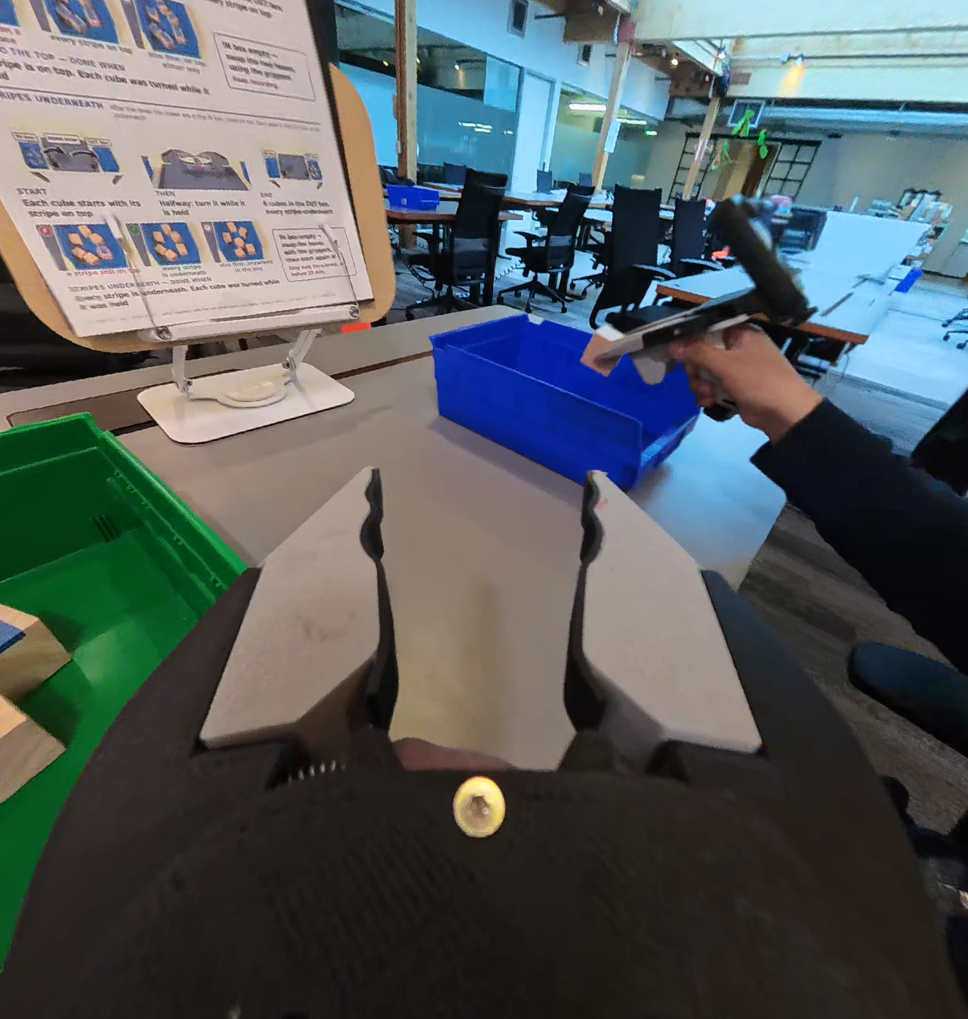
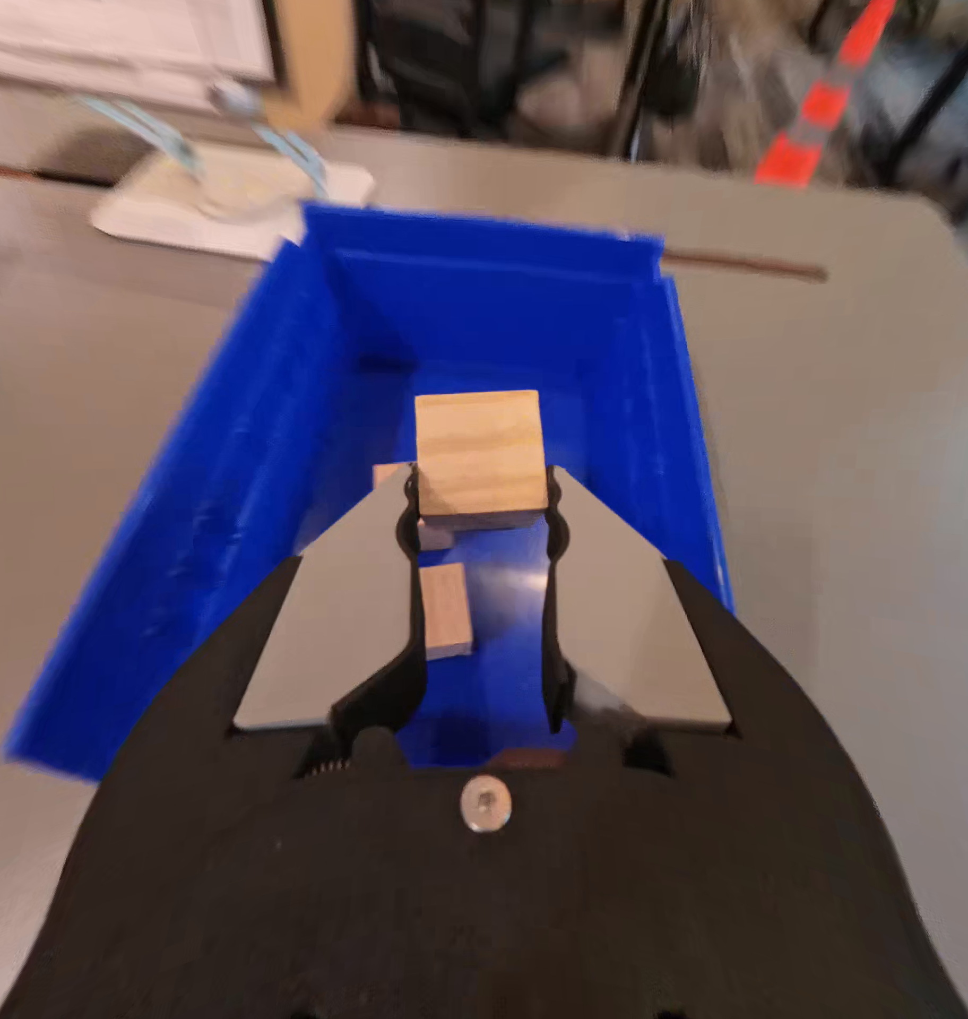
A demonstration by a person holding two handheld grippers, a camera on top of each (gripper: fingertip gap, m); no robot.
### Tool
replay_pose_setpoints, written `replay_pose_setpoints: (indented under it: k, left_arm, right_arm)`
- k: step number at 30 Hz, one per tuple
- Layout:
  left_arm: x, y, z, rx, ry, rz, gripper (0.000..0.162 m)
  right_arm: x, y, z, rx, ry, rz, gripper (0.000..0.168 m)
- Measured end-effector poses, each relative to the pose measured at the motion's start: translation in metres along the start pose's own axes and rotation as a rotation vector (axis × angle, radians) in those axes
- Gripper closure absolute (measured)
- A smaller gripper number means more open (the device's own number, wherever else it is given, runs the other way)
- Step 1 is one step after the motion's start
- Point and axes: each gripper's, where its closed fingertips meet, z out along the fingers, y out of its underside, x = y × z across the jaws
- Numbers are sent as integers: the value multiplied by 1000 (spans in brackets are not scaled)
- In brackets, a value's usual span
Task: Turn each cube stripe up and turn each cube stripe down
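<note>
You are working at grey table point(image 1: 471, 529); black chairs point(image 1: 542, 242) and desks point(image 1: 746, 298) filling open office; ceiling lights point(image 1: 586, 106) glowing.

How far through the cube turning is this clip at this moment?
Partway. Done: at least two wooden cubes already lie in the blue bin, no stripe showing on their visible faces. In hand: the right gripper holds a cube over that bin, plain face up. Left: two cubes with blue on top wait in the green bin; the left gripper is open and empty.
</note>
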Motion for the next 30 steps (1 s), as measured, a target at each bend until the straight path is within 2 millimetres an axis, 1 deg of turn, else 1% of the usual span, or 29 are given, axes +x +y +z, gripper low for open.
replay_pose_setpoints:
  k: [1,3,5,8,10,11,12,13,15,17,18,19,20,21,22,23,24,26,27,28,29,30]
  left_arm:
    - [-3,-2,-2,14,-7,-9,92]
    - [-4,-6,-5,39,7,-29,95]
    - [-5,-7,-9,40,11,-31,95]
    - [-9,-9,-16,50,-20,-3,95]
    - [-7,-9,-18,46,-19,12,95]
    - [-7,-9,-19,44,-19,16,95]
    - [-8,-9,-19,42,-21,18,94]
    - [-8,-8,-19,38,-23,19,94]
    - [-9,-6,-19,31,-26,18,93]
    - [-9,-3,-18,19,-26,19,93]
    - [-9,-2,-17,16,-30,21,93]
    - [-9,-1,-16,13,-34,25,93]
    - [-9,0,-14,10,-38,30,93]
    - [-8,1,-13,4,-41,35,93]
    - [-7,3,-11,-3,-45,41,93]
    - [-6,5,-9,-9,-49,48,93]
    - [-5,6,-7,-15,-53,55,93]
    - [-3,9,-4,-23,-64,73,93]
    - [-2,9,-3,-26,-69,85,93]
    - [-1,10,-2,-27,-76,96,93]
    - [0,11,-1,-27,-83,107,93]
    - [1,12,0,-31,-88,120,93]
  right_arm:
    - [7,4,13,-60,10,17,126]
    - [15,5,38,-132,9,56,126]
    - [22,13,59,-216,19,81,126]
    - [32,35,84,-355,70,49,125]
    - [28,54,94,-439,43,55,125]
    - [26,62,95,-470,26,64,125]
    - [26,64,95,-478,25,72,124]
    - [26,62,91,-461,25,82,123]
    - [27,48,78,-384,42,80,118]
    - [29,27,53,-275,83,54,115]
    - [23,14,37,-201,77,46,114]
    - [13,2,19,-124,55,40,114]
    - [-1,-9,-1,-46,17,36,113]
    - [-22,-18,-22,29,-53,28,113]
    - [-46,-23,-42,93,-149,14,112]
    - [-70,-23,-61,134,-245,0,109]
    - [-89,-19,-77,156,-318,-9,109]
    - [-116,-11,-100,208,-427,-31,106]
    - [-124,-11,-105,226,-451,-50,106]
    - [-130,-8,-106,197,-457,-80,102]
    - [-133,-2,-104,166,-449,-111,97]
    - [-134,1,-103,160,-439,-127,96]
